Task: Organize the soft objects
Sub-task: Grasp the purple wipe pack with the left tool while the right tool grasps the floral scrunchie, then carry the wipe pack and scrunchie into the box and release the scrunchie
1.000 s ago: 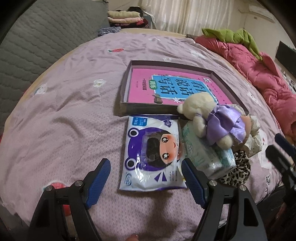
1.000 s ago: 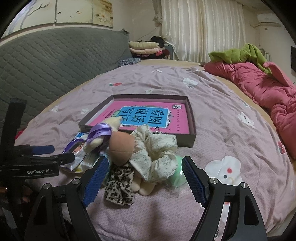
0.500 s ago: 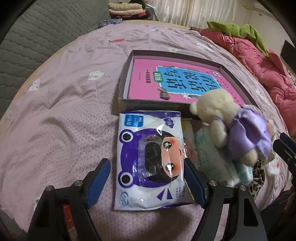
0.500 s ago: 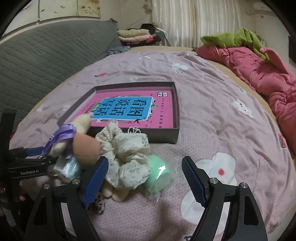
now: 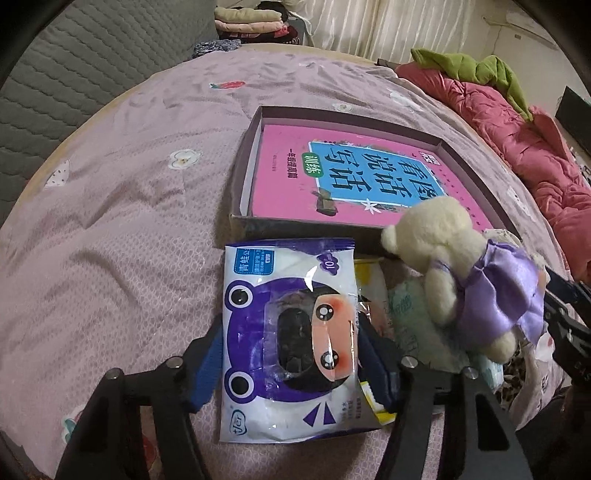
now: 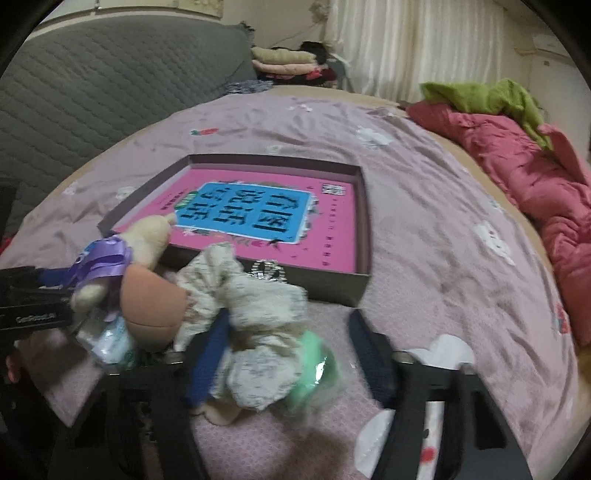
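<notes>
A white and purple wipes pack [image 5: 291, 332] with a frog cartoon lies flat on the pink bedspread. My left gripper [image 5: 290, 362] is closing on it, and both blue pads touch its long edges. Beside it, a cream plush bear [image 5: 443, 251] in a purple dress lies on a pale green tissue pack [image 5: 406, 317]. In the right wrist view, which is blurred, my right gripper [image 6: 288, 350] is closing around a floral cloth bundle [image 6: 258, 306] and a green soft ball [image 6: 314, 365]. The left pad touches the cloth. A gap remains at the right pad. A peach doll head [image 6: 151, 306] sits left of it.
An open shallow box [image 5: 243, 184] holding a pink and blue book sits just beyond the pile. A red quilt [image 6: 535, 184] with green cloth lies along the right. A grey quilted headboard [image 6: 92, 92] is on the left, and folded clothes [image 5: 247, 22] are at the back.
Both grippers came down and closer to the pile. The left jaws narrowed onto the wipes pack. The right jaws narrowed around the floral cloth and green ball.
</notes>
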Demonstrator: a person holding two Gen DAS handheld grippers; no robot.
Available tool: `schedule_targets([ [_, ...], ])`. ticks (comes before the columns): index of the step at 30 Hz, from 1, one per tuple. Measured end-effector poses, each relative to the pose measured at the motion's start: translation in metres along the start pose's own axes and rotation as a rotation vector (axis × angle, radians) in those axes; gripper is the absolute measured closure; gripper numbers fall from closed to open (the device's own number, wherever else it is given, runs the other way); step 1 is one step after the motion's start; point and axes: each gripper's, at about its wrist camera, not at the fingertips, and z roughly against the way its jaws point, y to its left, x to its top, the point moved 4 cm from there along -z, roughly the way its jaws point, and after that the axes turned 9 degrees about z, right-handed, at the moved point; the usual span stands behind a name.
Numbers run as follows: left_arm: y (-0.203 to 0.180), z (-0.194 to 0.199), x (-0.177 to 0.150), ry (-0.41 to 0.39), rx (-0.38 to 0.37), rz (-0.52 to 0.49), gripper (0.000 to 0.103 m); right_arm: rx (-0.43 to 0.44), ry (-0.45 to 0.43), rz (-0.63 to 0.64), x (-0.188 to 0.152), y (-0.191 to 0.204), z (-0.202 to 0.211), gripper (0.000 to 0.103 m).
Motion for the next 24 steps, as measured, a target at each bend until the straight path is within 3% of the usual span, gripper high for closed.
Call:
schedule_targets([
  [2, 0.000, 0.001, 0.000, -0.002, -0.001, -0.003, 0.048, 0.015, -0.006, 0.012, 0.002, 0.003, 0.000, 0.072],
  [6, -0.001, 0.003, 0.000, -0.001, -0.013, -0.007, 0.055, 0.024, -0.042, 0.009, 0.006, 0.002, 0.007, 0.082],
  [17, 0.008, 0.038, 0.013, -0.126, -0.053, 0.034, 0.059, 0.039, -0.148, -0.072, 0.016, -0.016, 0.039, 0.086],
  [24, -0.004, 0.039, 0.027, -0.178, -0.044, 0.002, 0.059, 0.038, -0.204, -0.118, 0.027, -0.029, 0.047, 0.085],
])
